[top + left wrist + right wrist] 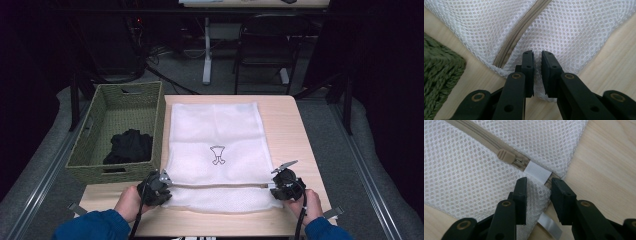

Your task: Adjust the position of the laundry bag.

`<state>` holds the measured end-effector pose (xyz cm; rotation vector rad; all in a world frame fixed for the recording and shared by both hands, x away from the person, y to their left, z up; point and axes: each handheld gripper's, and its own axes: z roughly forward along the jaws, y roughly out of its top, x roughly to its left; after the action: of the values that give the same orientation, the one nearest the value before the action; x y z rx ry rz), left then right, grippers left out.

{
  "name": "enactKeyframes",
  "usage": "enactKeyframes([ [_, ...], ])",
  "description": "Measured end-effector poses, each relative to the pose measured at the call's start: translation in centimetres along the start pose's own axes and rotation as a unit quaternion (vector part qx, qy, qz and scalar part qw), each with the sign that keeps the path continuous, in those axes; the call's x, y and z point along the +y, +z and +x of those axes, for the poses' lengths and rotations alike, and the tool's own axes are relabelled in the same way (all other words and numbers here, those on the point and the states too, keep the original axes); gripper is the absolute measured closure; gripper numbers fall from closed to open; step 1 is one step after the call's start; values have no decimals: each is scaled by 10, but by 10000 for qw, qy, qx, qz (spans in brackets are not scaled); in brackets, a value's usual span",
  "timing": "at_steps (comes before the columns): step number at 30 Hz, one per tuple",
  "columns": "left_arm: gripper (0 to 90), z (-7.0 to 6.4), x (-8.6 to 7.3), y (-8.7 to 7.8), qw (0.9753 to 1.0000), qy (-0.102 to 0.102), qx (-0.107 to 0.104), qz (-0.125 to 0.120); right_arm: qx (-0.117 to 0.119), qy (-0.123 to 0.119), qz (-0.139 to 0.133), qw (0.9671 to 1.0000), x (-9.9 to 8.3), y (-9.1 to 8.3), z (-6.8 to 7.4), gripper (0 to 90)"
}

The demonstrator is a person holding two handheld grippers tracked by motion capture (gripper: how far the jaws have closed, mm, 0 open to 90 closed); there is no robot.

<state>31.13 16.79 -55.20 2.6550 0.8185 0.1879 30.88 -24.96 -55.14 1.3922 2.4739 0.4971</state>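
Dim room: grey floor (pixel 200 80), a black chair (pixel 265 45) and a white desk leg (pixel 206 50) beyond the table's far edge.

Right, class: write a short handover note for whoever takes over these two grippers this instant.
Left gripper: jaws nearly closed, pinching the mesh laundry bag at its near left corner.
Right gripper: open, jaws astride the near right corner, beside the zipper pull.
The bag lies flat on the wooden table; its zipper looks closed. Dark clothing sits in the green woven basket to the left.
Done: the corners are reached.
Probably left: unzip the bag and load the clothing.
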Motion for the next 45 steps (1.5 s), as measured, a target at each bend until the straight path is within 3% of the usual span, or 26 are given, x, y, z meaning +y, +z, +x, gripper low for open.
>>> enactKeyframes([
  [11,808,9,2,1,9996,-110,239,49,56,-24,-65,10000,14,7,-1,664],
  [21,788,9,2,0,9993,-35,360,111,41,1,-89,10000,22,11,-1,657],
  [23,736,8,3,-1,9991,56,412,109,61,19,-112,9999,21,11,-2,627],
  [26,579,5,4,-8,9985,166,517,38,260,128,-164,9994,20,7,-4,544],
  [27,455,3,5,-12,9978,210,625,-58,361,237,-238,9988,19,2,-7,446],
  [28,400,1,6,-15,9974,279,645,-134,478,306,-310,9979,18,-1,-8,422],
  [30,368,-2,7,-21,9973,321,591,-307,509,347,-363,9974,18,-5,-10,373],
  [33,230,-8,8,-23,9969,426,543,-381,629,474,-518,9956,15,-13,-13,291],
  [36,157,-11,9,-24,9964,462,515,-480,647,508,-547,9951,13,-16,-15,256],
  [45,149,-12,10,-28,9951,514,479,-689,642,717,-545,9939,12,-16,-19,271],
])
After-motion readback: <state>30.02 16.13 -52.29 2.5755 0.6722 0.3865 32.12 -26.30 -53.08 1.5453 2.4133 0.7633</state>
